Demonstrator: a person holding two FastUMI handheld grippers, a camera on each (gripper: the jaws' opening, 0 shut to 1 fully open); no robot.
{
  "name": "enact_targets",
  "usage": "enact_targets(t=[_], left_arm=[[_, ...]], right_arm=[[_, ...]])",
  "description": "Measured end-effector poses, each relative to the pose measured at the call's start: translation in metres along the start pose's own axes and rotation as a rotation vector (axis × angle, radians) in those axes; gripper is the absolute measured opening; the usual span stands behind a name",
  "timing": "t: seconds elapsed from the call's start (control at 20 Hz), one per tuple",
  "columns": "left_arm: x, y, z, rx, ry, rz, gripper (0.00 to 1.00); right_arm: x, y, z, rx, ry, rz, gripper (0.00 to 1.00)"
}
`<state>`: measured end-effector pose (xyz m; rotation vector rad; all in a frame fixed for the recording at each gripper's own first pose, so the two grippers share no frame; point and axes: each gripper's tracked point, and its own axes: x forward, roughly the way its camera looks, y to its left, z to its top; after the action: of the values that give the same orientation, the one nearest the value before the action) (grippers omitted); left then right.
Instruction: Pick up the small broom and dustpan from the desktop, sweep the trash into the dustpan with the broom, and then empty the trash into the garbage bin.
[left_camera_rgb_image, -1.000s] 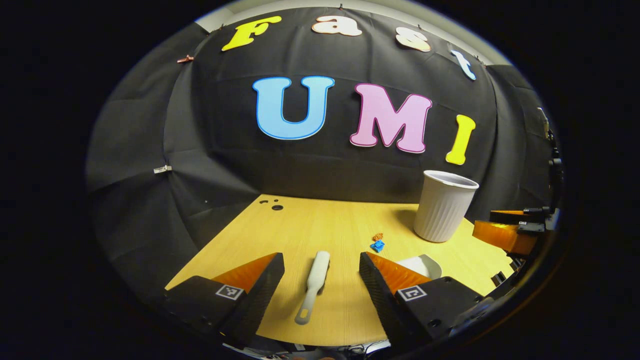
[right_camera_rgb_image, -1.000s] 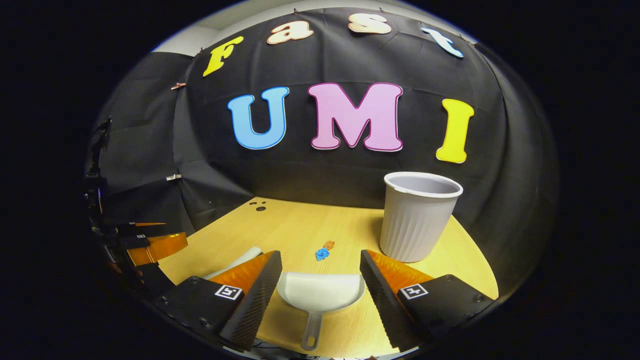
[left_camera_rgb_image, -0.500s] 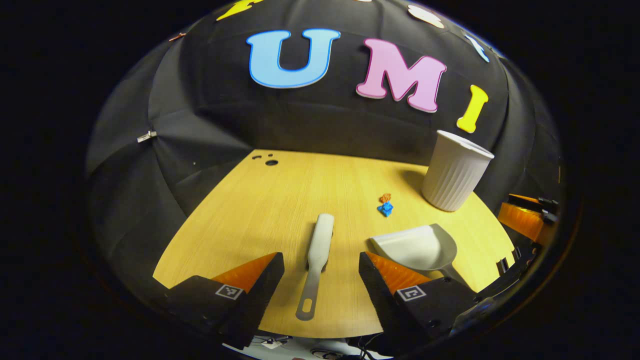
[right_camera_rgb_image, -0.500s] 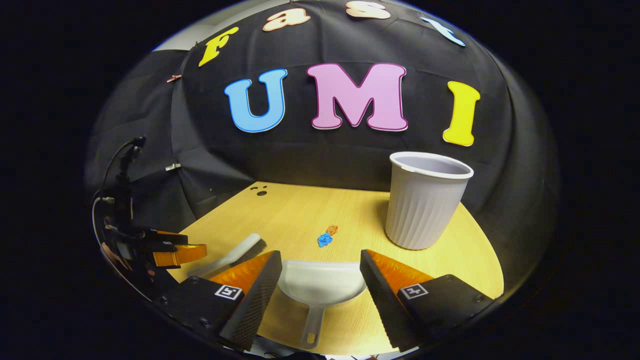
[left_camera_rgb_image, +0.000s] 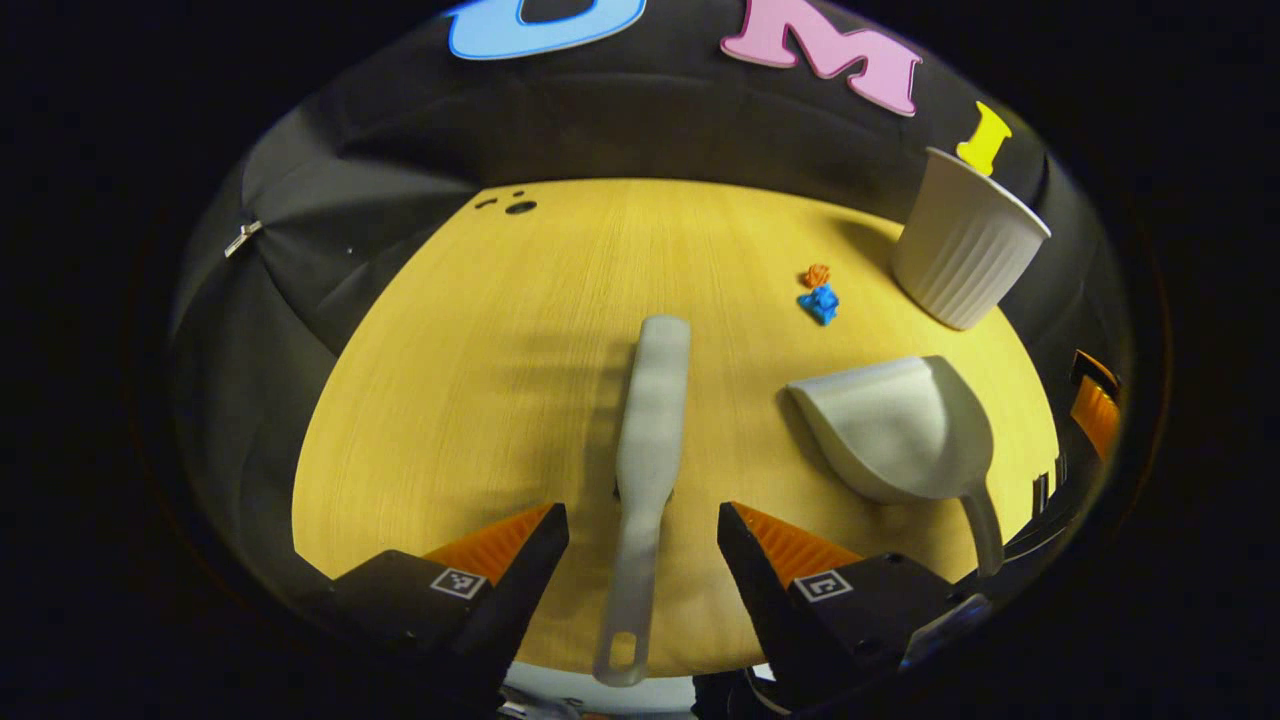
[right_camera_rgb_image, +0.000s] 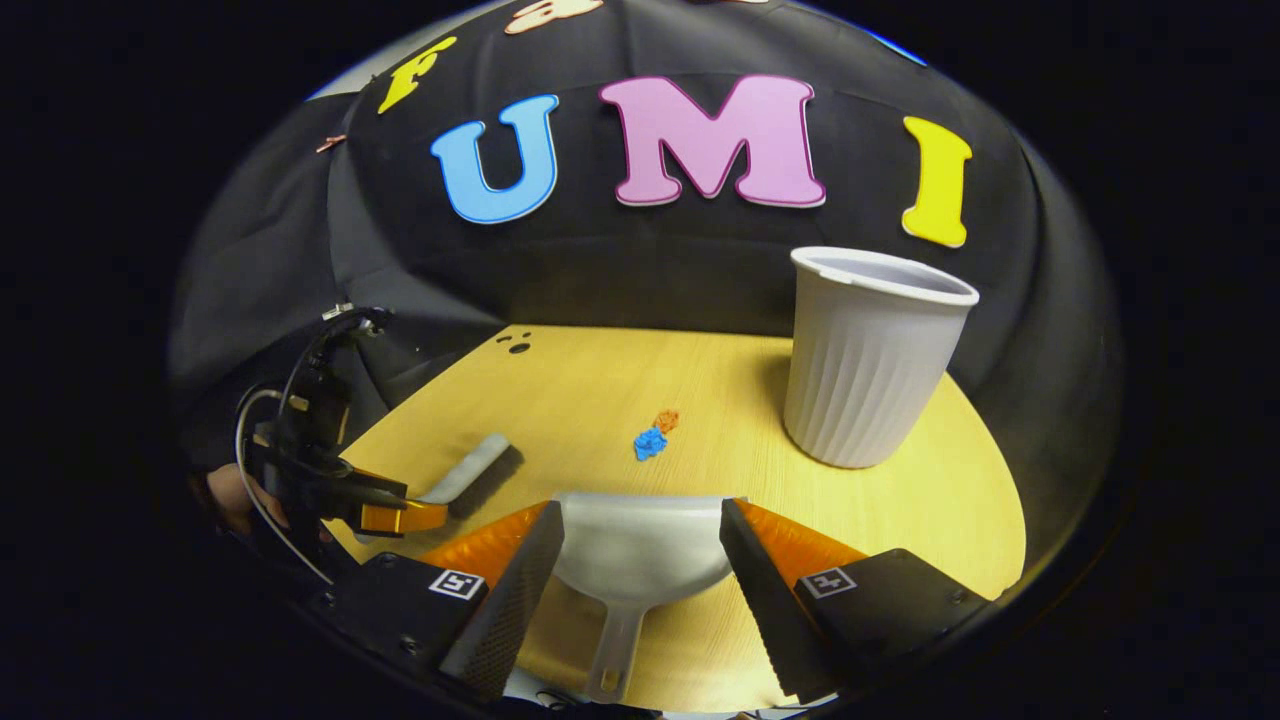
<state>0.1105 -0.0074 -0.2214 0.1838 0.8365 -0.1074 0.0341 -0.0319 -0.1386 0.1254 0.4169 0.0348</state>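
Wooden desktop (left_camera_rgb_image: 470, 380) looms closer as both spread-jawed grippers have dropped, left gripper (left_camera_rgb_image: 643, 525) straddling the broom (left_camera_rgb_image: 650, 440), right gripper (right_camera_rgb_image: 642, 530) the dustpan (right_camera_rgb_image: 640, 545).

We are looking at a staged recording booth, not a lived-in room. A pale wooden tabletop (right_camera_rgb_image: 600, 400) is closed in behind and at both sides by black cloth (right_camera_rgb_image: 660, 275), pinned up with small clips (left_camera_rgb_image: 243, 238). Behind the tabletop, above the cloth, we glimpse a strip of light wall (right_camera_rgb_image: 350, 80). On the tabletop stand only a few props: a ribbed white bin (right_camera_rgb_image: 870, 365) at its far right corner, and small cable holes (right_camera_rgb_image: 518, 347) at its far left corner.
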Motion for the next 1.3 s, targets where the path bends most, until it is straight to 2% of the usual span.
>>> enact_targets(t=[0.25, 0.35, 0.4, 0.5, 0.55, 0.6, 0.7, 0.8, 0.85, 1.15, 1.3], left_arm=[[0.033, 0.0, -0.001, 0.038, 0.113, 0.002, 0.94], [0.041, -0.01, -0.001, 0.034, 0.135, -0.035, 0.93], [0.045, -0.01, -0.001, 0.032, 0.143, -0.034, 0.89], [0.046, -0.005, 0.0, 0.062, 0.143, -0.01, 0.75], [0.051, -0.005, -0.001, 0.082, 0.137, -0.008, 0.79], [0.05, -0.007, -0.001, 0.089, 0.138, -0.01, 0.76], [0.052, -0.009, 0.0, 0.087, 0.133, -0.009, 0.6], [0.056, -0.01, -0.002, 0.086, 0.114, -0.008, 0.5], [0.051, -0.01, -0.001, 0.081, 0.098, -0.004, 0.4], [0.044, -0.013, -0.005, 0.036, 0.025, -0.025, 0.26], [0.026, -0.009, -0.008, -0.004, -0.028, -0.042, 0.25]], right_arm=[[0.012, -0.018, -0.015, 0.047, 0.05, -0.03, 0.99], [0.014, -0.023, -0.018, 0.064, 0.058, -0.046, 0.99], [0.017, -0.027, -0.02, 0.069, 0.062, -0.054, 0.99], [0.021, -0.031, -0.022, 0.08, 0.07, -0.066, 0.99], [0.021, -0.032, -0.022, 0.085, 0.071, -0.071, 0.99], [0.021, -0.032, -0.023, 0.088, 0.074, -0.074, 0.99], [0.023, -0.03, -0.024, 0.089, 0.08, -0.072, 0.99], [0.023, -0.026, -0.025, 0.091, 0.094, -0.066, 0.99], [0.021, -0.023, -0.028, 0.102, 0.108, -0.064, 0.99], [0.007, -0.016, -0.03, 0.124, 0.131, -0.062, 0.99], [-0.003, -0.009, -0.035, 0.113, 0.151, -0.062, 0.99]])
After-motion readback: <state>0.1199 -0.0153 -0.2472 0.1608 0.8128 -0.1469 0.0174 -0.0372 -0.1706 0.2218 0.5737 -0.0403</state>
